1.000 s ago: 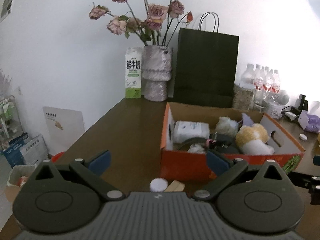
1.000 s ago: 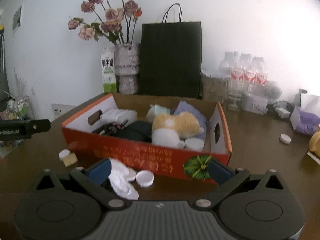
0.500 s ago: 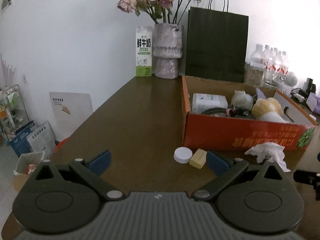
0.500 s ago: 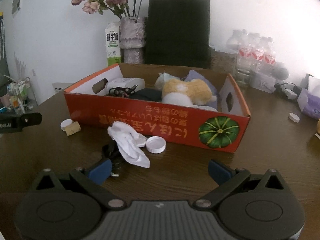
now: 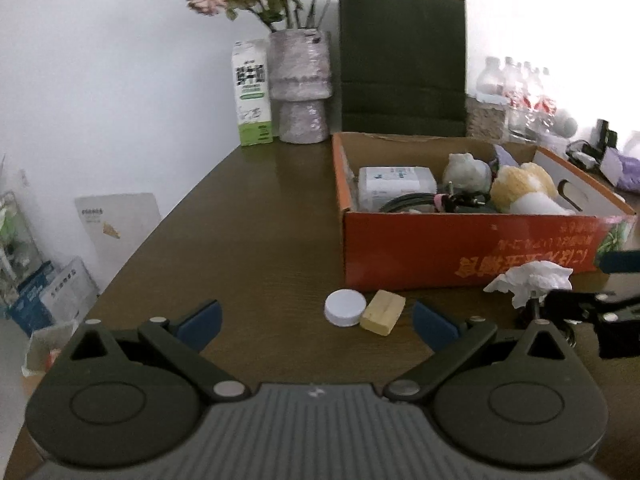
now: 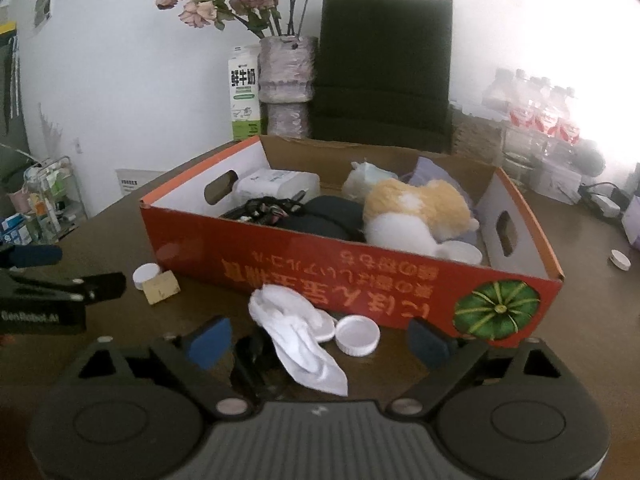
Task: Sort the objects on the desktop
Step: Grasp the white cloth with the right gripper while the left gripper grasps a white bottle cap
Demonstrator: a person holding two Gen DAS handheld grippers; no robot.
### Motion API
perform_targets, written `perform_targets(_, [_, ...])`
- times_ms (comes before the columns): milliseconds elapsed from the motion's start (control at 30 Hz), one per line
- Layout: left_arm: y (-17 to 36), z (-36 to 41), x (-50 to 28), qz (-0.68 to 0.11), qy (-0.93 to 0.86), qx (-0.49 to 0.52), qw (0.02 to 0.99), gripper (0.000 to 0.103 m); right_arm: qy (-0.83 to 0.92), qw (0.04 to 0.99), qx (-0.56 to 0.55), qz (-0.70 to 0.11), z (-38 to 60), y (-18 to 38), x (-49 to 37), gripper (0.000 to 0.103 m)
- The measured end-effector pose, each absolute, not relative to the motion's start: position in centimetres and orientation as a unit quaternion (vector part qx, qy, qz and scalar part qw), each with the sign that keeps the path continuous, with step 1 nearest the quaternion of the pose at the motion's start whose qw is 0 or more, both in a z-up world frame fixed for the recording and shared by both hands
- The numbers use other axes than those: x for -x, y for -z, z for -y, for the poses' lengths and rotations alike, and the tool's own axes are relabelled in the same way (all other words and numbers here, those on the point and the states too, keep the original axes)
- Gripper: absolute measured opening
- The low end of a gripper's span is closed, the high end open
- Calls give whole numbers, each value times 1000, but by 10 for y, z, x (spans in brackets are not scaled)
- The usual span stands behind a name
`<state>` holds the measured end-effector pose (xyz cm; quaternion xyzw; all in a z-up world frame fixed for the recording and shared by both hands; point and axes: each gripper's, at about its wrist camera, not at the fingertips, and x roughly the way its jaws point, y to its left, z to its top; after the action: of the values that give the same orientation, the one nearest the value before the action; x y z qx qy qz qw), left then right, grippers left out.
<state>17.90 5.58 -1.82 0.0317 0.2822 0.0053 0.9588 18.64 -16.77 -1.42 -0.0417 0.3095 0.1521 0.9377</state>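
Observation:
An orange cardboard box (image 5: 460,256) (image 6: 304,268) on the dark wooden table holds a plush toy (image 6: 416,212), a white pack (image 5: 394,184) and dark cables. In front of it lie a white cap (image 5: 345,307) and a tan block (image 5: 383,312), also seen in the right wrist view (image 6: 162,286). A crumpled white tissue (image 6: 298,338) (image 5: 528,280), two white caps (image 6: 357,335) and a small black object (image 6: 250,356) lie between the open jaws of my right gripper (image 6: 318,342). My left gripper (image 5: 316,320) is open and empty, just short of the cap and block.
A milk carton (image 5: 253,94), a vase of dried roses (image 5: 300,88), a dark paper bag (image 5: 402,68) and water bottles (image 5: 516,96) stand at the table's back. Another white cap (image 6: 620,259) lies at the right. The table's left edge drops to floor clutter.
Both grippers have moved closer to the items in front of the box. The tissue and caps now lie between my right gripper's jaws. Both stay open.

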Motion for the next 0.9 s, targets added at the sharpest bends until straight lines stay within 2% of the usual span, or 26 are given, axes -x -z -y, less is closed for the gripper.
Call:
perform_targets(33, [18,-55,-180,-282,-2,-35,959,103,-153,938,41,-310,166,14,-188,86])
perform_targets(133, [19,-52,-184,-281,3,-44,959,103,-154,937,42,-311,163,15,-193,84])
perform_targets(233, [20,-55,-188,-281,4,-40,959,101,-156,936,41,-311,161,16,-195,73])
perform_targets(400, [24,-63,-194,-291,4,-35,956,85,-160,935,40,-314,158,18,-200,66])
perform_targets(467, [27,-66,-199,-301,3,-32,953,82,-162,934,38,-315,157,19,-201,61])
perform_targets(733, [35,-70,-208,-316,2,-41,948,75,-165,933,38,-318,156,20,-205,52])
perform_targets(900, [34,-72,-211,-317,10,-44,947,74,-171,932,36,-317,156,21,-205,41])
